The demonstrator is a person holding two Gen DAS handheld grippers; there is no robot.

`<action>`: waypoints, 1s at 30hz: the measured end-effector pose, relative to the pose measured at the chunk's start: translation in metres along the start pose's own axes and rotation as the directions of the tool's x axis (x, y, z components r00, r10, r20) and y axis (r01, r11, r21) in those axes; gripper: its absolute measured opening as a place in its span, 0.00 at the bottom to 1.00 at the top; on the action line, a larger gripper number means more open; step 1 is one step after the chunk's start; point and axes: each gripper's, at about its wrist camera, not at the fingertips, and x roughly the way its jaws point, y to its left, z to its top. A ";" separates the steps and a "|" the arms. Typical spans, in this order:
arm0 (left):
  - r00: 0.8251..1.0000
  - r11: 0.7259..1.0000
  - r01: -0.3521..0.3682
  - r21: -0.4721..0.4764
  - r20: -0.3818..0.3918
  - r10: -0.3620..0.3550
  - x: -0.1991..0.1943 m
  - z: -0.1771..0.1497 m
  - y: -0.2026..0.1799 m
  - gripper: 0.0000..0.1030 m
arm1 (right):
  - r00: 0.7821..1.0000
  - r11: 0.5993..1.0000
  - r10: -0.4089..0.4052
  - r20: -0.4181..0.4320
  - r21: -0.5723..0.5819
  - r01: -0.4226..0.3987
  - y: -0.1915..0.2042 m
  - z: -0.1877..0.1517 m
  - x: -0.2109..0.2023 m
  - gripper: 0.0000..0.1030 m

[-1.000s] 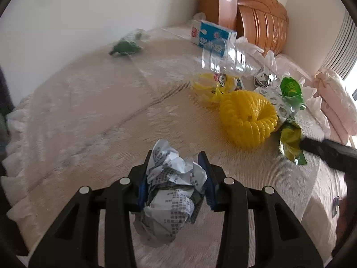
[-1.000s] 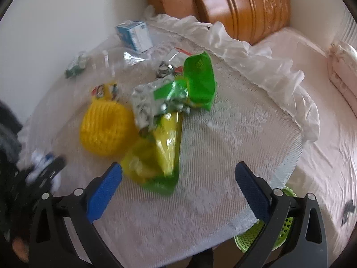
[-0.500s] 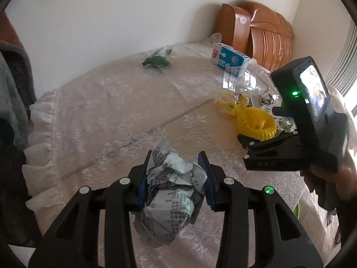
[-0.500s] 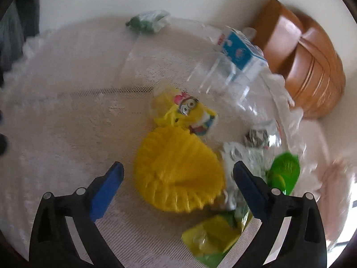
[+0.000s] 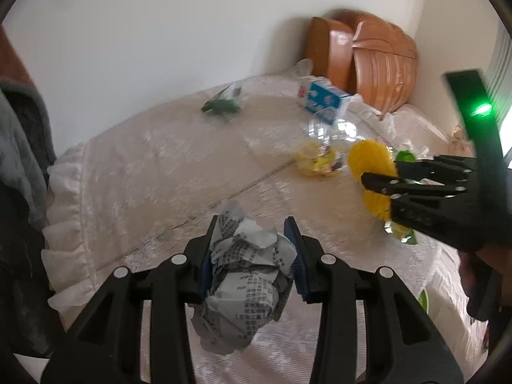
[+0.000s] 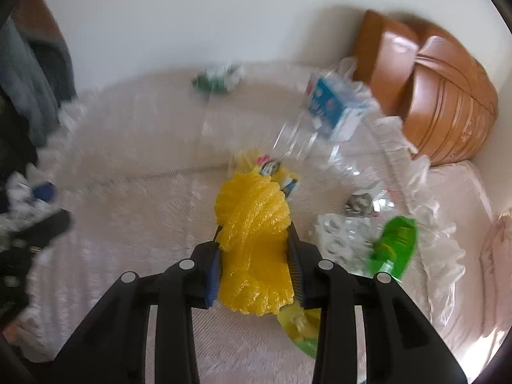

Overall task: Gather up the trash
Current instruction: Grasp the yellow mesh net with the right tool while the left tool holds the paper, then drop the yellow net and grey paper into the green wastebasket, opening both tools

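My left gripper [image 5: 252,252] is shut on a crumpled ball of printed paper [image 5: 246,281] and holds it above the lace-covered round table [image 5: 153,166]. My right gripper [image 6: 254,256] is shut on a yellow foam net [image 6: 256,240], lifted a little off the table; it also shows in the left wrist view [image 5: 374,166]. On the table lie a blue and white carton [image 6: 332,108], a clear plastic bottle [image 6: 307,140], a yellow cartoon wrapper [image 6: 275,169], a green wrapper [image 6: 395,243], a foil wrapper [image 6: 339,240] and a dark green wrapper [image 6: 214,78].
A brown wooden headboard [image 6: 441,96] stands behind the table at the right. A bed with pink bedding [image 6: 473,256] lies right of the table. Grey clothes [image 5: 19,166] hang at the left. A green basket edge [image 5: 424,300] shows below the table's right side.
My right gripper has moved onto the yellow foam net and shut on it. My left gripper has pulled back with the paper ball still in it.
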 end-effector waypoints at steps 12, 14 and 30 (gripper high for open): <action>0.981 0.956 0.193 0.219 -0.009 -0.195 -0.027 -0.005 -0.151 0.38 | 0.993 0.926 -0.082 0.087 0.374 0.044 -0.138 -0.145 -0.129 0.36; 0.967 0.927 0.252 0.277 -0.045 -0.249 -0.028 -0.013 -0.189 0.39 | 0.990 0.885 -0.125 0.063 0.459 0.082 -0.166 -0.183 -0.144 0.36; 0.844 0.617 0.536 0.576 -0.383 -0.376 -0.012 -0.117 -0.424 0.50 | 0.951 0.662 -0.308 -0.013 0.715 0.224 -0.262 -0.348 -0.223 0.39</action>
